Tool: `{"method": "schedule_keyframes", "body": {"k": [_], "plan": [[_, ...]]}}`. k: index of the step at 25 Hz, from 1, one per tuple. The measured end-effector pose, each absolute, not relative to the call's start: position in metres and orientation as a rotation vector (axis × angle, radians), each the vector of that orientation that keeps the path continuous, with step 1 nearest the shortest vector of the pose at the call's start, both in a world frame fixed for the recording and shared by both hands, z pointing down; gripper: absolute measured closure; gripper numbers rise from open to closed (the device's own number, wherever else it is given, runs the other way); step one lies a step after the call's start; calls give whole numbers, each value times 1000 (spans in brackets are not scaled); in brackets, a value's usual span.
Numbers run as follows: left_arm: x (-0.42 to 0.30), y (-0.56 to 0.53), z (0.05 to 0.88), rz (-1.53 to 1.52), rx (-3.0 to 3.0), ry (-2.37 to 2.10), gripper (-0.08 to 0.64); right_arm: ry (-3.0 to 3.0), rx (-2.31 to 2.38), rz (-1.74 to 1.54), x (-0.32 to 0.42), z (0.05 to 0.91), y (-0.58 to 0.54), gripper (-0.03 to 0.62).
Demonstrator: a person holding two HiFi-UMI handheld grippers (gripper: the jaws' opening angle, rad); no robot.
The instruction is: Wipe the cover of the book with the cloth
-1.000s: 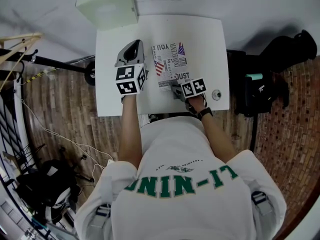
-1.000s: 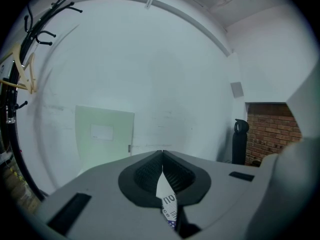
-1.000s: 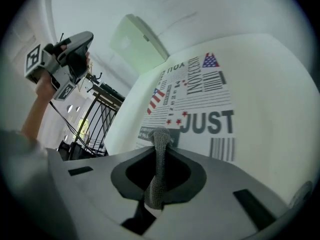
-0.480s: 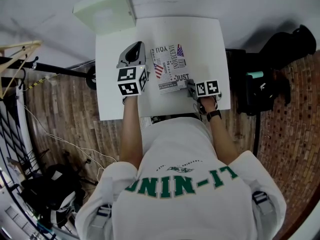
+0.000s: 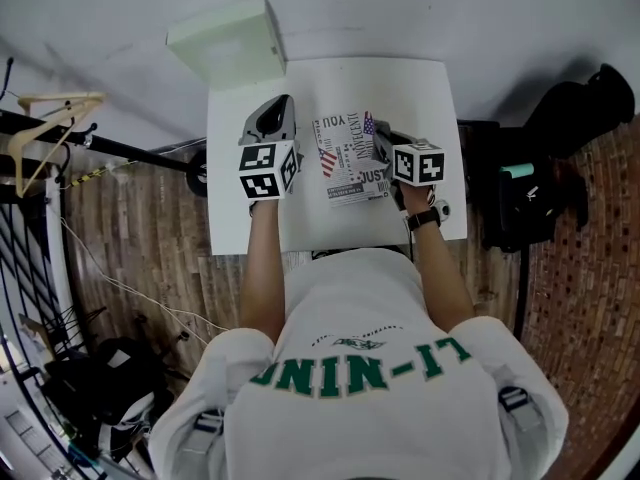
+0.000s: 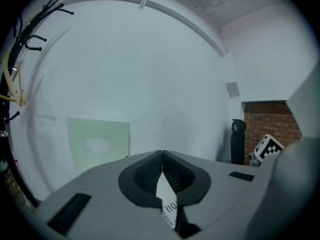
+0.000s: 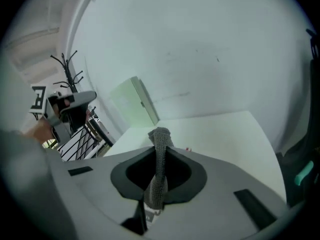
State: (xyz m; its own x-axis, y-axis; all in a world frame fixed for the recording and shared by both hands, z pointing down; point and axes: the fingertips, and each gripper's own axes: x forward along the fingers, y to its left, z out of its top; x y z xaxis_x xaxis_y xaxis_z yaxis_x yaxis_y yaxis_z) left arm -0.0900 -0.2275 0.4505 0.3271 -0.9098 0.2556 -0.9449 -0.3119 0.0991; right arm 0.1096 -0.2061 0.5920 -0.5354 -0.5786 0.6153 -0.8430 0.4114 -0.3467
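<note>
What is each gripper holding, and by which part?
The right gripper pinches the grey cloth partway along its length, one end poking out past the jaws. The left gripper is shut tip to tip, with nothing clearly held.

The head view is evenly and softly lit. The white table (image 5: 228, 118) is the brightest patch but shows no hard glare, and the print on the book (image 5: 350, 153) stays readable. Broad, soft-edged shadows darken the pale wall (image 5: 400, 8) at 10 and 2 o'clock. The floorboards (image 5: 130, 228) bow strongly toward 9 and 3 o'clock, and the clutter at 7 o'clock is murky.

Both gripper views are round with black corners and a cool grey cast. The left gripper view is dimmer and flat, and its jaws near the lens are soft. The right gripper view is brighter. The weave of the cloth (image 7: 160, 139) is crisp at its tip and blurs toward 6 o'clock, and the rim at 9 o'clock is smeared.
</note>
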Motion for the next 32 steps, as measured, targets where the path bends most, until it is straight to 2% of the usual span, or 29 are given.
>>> {"method": "schedule_keyframes", "body": {"k": [8,15,24,32], "plan": [[-96,-243,415,222,2403,-1750,545,-2497,1362,459,75,460,-272,554],[-107,-259,372,203,2404,-1840,545,-2594,1492,240,60,378,-291,554],[-110,-265,333,140,2414,-1898,545,-2602,1573,34,49,326,-289,555],[-108,-267,324,124,2420,-1889,546,-2603,1568,15,41,323,-290,555]]}}
